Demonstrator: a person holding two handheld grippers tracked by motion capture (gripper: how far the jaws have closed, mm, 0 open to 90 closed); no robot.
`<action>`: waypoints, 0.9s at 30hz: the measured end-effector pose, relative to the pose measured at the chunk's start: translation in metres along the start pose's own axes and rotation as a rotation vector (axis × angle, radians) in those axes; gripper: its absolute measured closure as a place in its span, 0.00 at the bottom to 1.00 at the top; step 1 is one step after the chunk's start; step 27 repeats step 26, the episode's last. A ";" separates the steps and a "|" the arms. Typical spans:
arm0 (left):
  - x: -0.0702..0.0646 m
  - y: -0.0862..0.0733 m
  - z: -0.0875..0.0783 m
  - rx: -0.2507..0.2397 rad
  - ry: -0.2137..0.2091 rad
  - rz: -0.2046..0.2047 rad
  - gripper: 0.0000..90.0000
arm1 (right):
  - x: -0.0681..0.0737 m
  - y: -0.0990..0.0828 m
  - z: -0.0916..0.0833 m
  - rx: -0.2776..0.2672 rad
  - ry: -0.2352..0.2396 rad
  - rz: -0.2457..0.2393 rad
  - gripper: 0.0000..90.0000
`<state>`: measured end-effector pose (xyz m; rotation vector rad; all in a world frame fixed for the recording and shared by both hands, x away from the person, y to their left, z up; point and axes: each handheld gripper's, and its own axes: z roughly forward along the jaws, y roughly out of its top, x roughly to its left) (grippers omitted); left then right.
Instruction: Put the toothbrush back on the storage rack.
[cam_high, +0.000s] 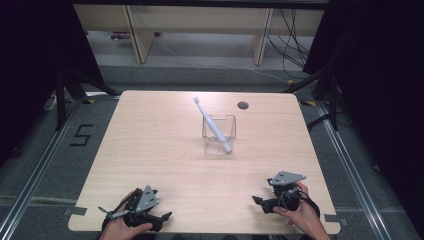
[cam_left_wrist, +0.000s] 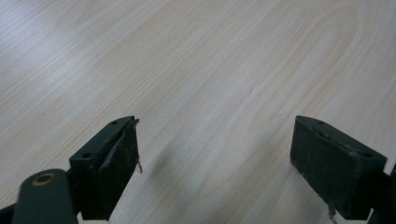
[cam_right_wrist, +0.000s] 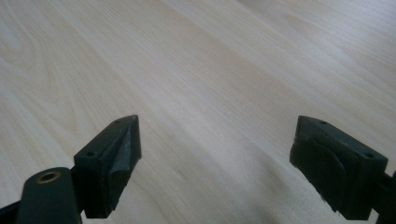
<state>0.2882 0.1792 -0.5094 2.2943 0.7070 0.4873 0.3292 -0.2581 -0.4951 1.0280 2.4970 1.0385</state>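
A clear square container stands near the middle of the light wooden table. A white toothbrush leans in it, its head pointing up and to the far left. My left gripper rests at the table's near left edge, held by a hand. My right gripper rests at the near right, also in a hand. In the left gripper view the left gripper is open over bare wood. In the right gripper view the right gripper is open over bare wood too.
A round cable hole sits in the table's far right part. Beyond the far edge stand wooden furniture legs and cables on the floor. A floor marking "5" lies left of the table.
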 end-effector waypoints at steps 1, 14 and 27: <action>-0.001 0.000 0.001 -0.015 -0.004 -0.022 0.17 | -0.001 0.000 0.002 -0.012 0.001 -0.015 0.19; -0.001 0.000 0.001 -0.014 -0.003 -0.022 0.17 | 0.000 0.000 0.002 -0.008 0.001 -0.018 0.19; -0.001 0.000 0.001 -0.007 0.002 -0.013 0.17 | 0.001 0.001 0.001 -0.002 0.003 -0.007 0.19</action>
